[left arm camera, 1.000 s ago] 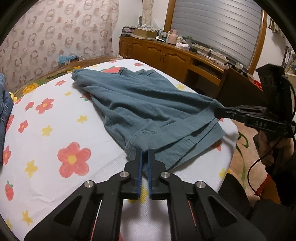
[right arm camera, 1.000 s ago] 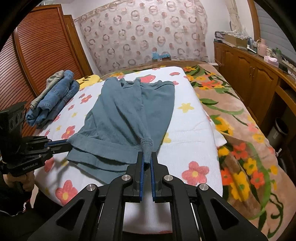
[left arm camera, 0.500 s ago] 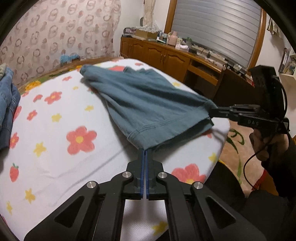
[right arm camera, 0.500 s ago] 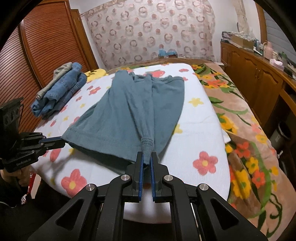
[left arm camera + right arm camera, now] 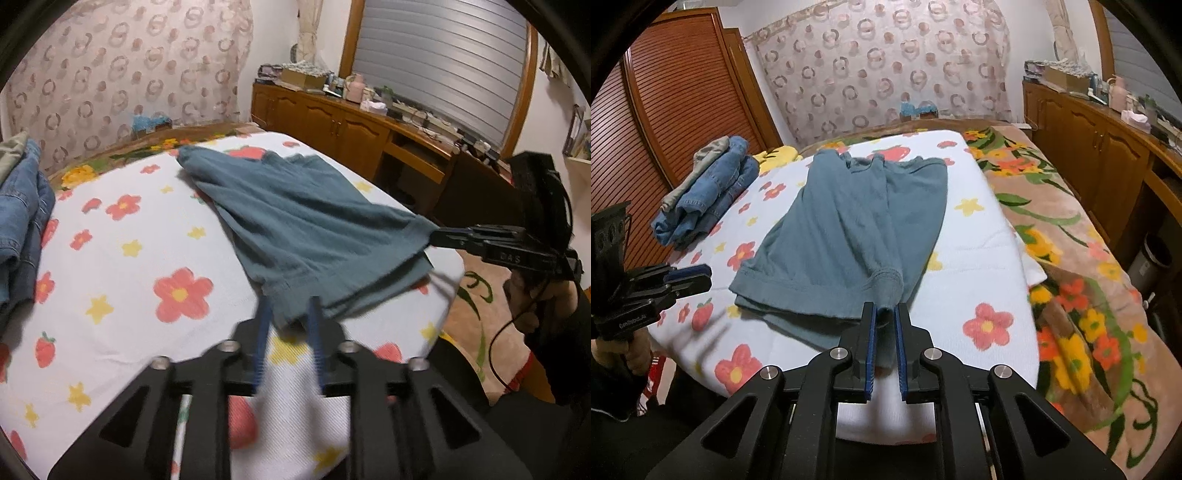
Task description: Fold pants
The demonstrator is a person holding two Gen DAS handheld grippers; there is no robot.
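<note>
The teal pants [image 5: 846,236] lie flat on the flowered bed sheet [image 5: 975,240], hems toward me, waist at the far end. My left gripper [image 5: 288,314] is open, its blue pads either side of the near left hem corner; in the right wrist view it [image 5: 690,277] stands just off that corner. My right gripper [image 5: 884,314] is open, with the bunched right hem corner lying loose between its pads. In the left wrist view it [image 5: 439,236] sits at the pants' [image 5: 306,229] right corner.
A stack of folded jeans [image 5: 709,195] lies on the bed's left side. A flowered brown blanket [image 5: 1067,251] covers the bed's right side. A wooden dresser [image 5: 354,125] with clutter runs along the right wall. A louvred wardrobe [image 5: 676,99] stands at left.
Both grippers pulled the hems toward the bed's foot and laid the pants flat, then both opened and let go of the hem corners.
</note>
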